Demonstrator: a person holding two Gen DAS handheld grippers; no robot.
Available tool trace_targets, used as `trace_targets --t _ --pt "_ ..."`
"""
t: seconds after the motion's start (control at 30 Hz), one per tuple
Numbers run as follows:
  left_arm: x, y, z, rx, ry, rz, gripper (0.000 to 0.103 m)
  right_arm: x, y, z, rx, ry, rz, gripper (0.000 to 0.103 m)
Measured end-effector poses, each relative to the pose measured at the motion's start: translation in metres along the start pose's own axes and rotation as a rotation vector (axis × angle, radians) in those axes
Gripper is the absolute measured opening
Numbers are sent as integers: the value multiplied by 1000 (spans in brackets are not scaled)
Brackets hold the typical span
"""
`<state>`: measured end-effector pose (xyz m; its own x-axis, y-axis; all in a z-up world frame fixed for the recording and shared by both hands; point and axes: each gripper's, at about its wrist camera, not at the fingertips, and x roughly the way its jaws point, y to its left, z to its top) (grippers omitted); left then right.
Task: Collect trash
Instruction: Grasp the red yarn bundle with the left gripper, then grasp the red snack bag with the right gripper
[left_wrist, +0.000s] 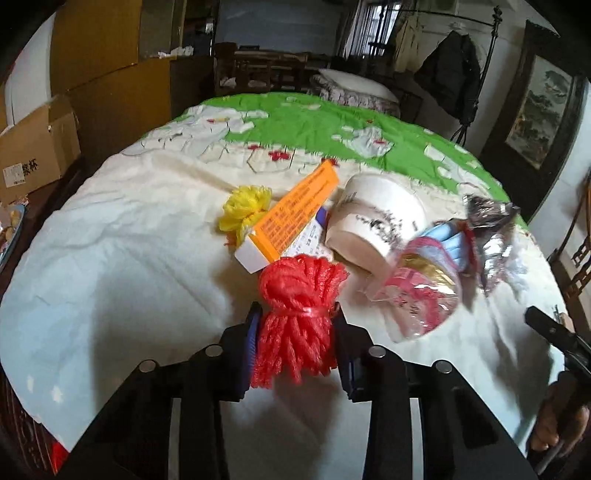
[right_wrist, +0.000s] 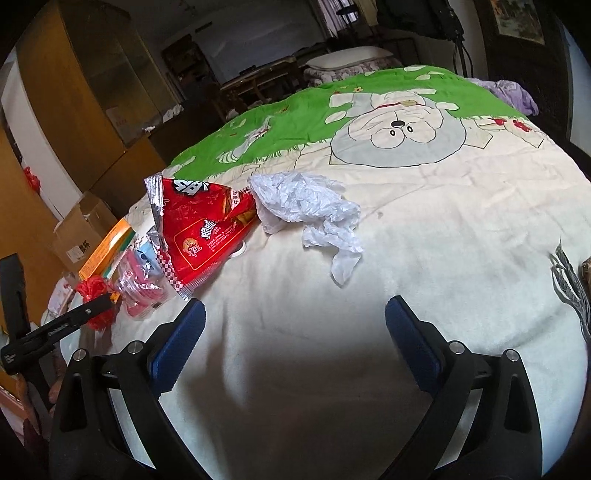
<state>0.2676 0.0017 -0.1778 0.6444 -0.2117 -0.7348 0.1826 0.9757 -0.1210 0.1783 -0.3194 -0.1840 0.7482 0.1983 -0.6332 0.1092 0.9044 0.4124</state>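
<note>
Left gripper (left_wrist: 295, 332) is clamped on the red mesh bundle (left_wrist: 299, 295) near the bed's (left_wrist: 110, 258) front edge. Right gripper (right_wrist: 293, 314) is wide open, nothing in it, crumpled white plastic (right_wrist: 310, 210) just ahead.

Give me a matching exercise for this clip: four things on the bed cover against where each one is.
Things:
1. red mesh bundle
2. yellow mesh bundle
3. crumpled white plastic bag
4. red snack packet

Places:
A. ahead of the open right tongs, right of the snack packet
B. pinched between the left tongs
C. left of the orange box
D. between the white bag and the pink wrapper

Pairs: 1-B, 2-C, 3-A, 4-D
</note>
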Motion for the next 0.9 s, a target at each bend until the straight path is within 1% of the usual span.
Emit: trace_targets --t 0.07,0.17,0.27,0.47,0.6,0.63,0.73,0.83,0.9 --pt "-14 -3 -3 21 -35 5 35 0 0 0 -1 0 -1 95" --pt "-30 -8 -5 36 -62 -2 35 0 1 0 -1 0 -1 95" --pt "-40 -10 -6 36 -72 -19 35 -1 1 0 -2 -1 -1 95" --pt "-44 -18 -10 43 -67 -46 35 -8 7 1 -25 -30 -3 95" --pt "-42 -18 -12 53 -64 -52 35 -4 25 3 -46 -21 61 95" --pt "-42 -18 -12 54 -64 -53 35 2 33 6 -51 -9 85 95" --pt "-41 -16 -12 50 -63 -53 35 14 51 15 -61 -4 118 94" --pt "-40 -12 -12 40 -62 -53 35 26 70 22 -92 0 120 94" --pt "-40 -7 -12 32 -61 -57 35 32 79 25 -110 2 112 89"
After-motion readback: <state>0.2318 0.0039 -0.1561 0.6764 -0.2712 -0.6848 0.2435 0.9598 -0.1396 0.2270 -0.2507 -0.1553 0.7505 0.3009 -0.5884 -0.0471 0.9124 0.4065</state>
